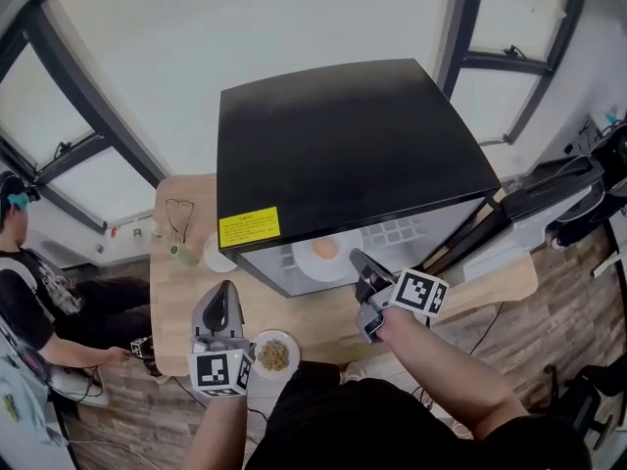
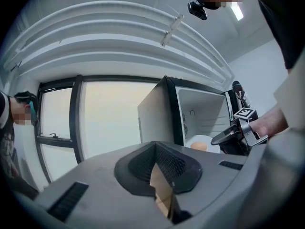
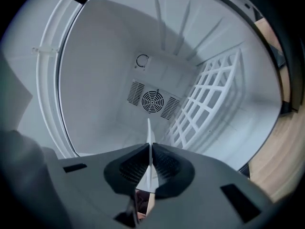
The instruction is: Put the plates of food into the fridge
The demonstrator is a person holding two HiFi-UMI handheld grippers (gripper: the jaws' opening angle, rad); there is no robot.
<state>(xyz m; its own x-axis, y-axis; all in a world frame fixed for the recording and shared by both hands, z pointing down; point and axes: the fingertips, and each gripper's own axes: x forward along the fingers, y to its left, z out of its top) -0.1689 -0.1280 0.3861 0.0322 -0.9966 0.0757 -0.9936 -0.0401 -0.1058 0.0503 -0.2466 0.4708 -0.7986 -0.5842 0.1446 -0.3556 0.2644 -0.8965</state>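
Though hidden overhead, fridge fan (image 3: 152, 100) (rear).

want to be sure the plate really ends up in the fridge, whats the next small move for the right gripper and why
Probably ease the plate further into the fridge and set it down before letting go. The right gripper has its fingers shut on the rim, and the plate is only just inside the open front, with room ahead toward the back wall.
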